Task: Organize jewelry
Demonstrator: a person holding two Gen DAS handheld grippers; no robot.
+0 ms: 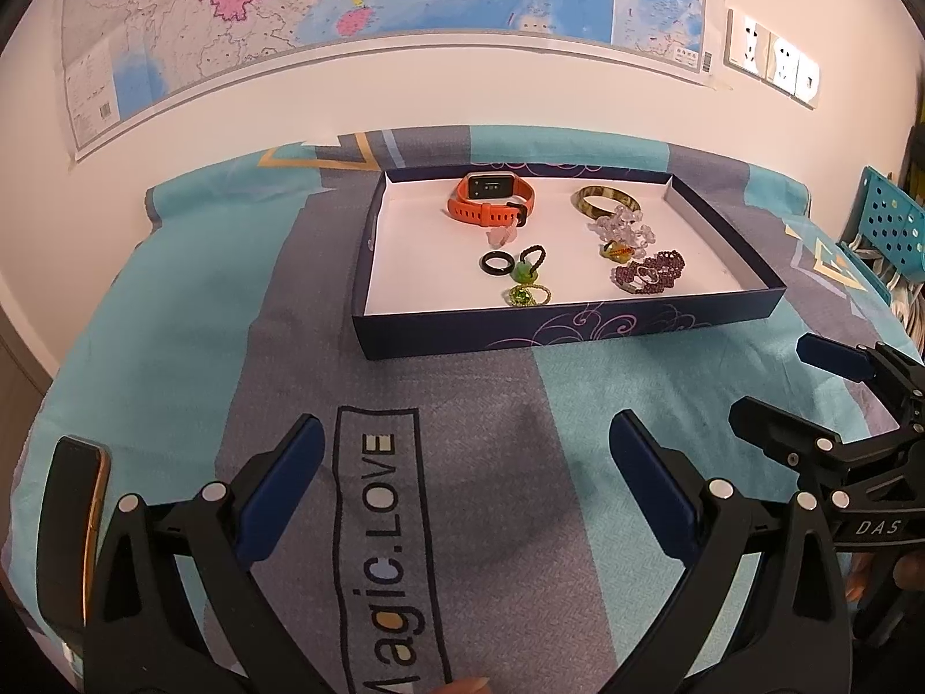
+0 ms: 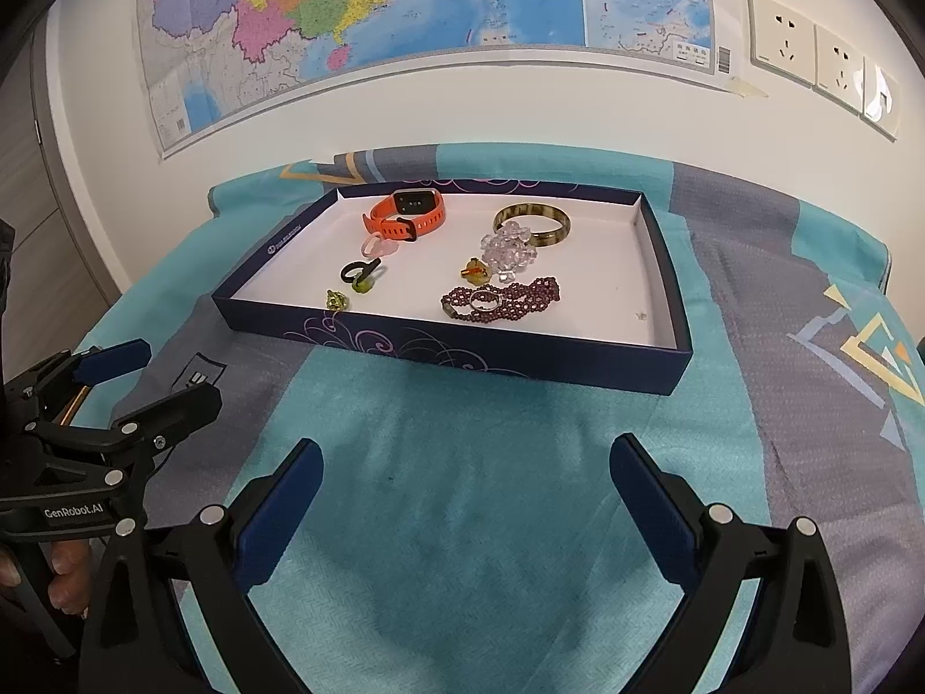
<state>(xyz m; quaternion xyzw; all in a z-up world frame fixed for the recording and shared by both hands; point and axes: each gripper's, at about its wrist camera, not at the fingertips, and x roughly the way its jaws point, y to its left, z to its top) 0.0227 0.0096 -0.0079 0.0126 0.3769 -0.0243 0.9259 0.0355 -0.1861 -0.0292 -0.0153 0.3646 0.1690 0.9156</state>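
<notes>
Left gripper (image 1: pixel 465 477): hovering released, fingers spread wide, nothing between them, over the printed cloth (image 1: pixel 173 289) short of the box.
Right gripper (image 2: pixel 465 497): hanging released too, jaws wide and empty, over the teal stripe just in front of the box's near wall.
Jewelry: all lying inside the shallow blue box (image 2: pixel 462 350); orange watch (image 2: pixel 407 211) at the back, brown bangle (image 2: pixel 535 222) beside it, clear bead cluster (image 2: pixel 509 248) touching the bangle, purple bead bracelet (image 2: pixel 500 301) nearest the front wall, black ring (image 1: pixel 497 263) and small green pieces (image 1: pixel 523 292) toward the left.
Stage: pieces sitting in the box fit either a sort about to happen or one finished; the pictures are not settling which.
Doing it well: any grasp is needing a descent from above, clearing the near wall, closing on one piece only where beads are touching.
Edges: four low walls are ringing the tray; the wall stands close behind it.
Open room: bare white floor is showing at the box's left and right ends; wide cloth is lying free in front.
</notes>
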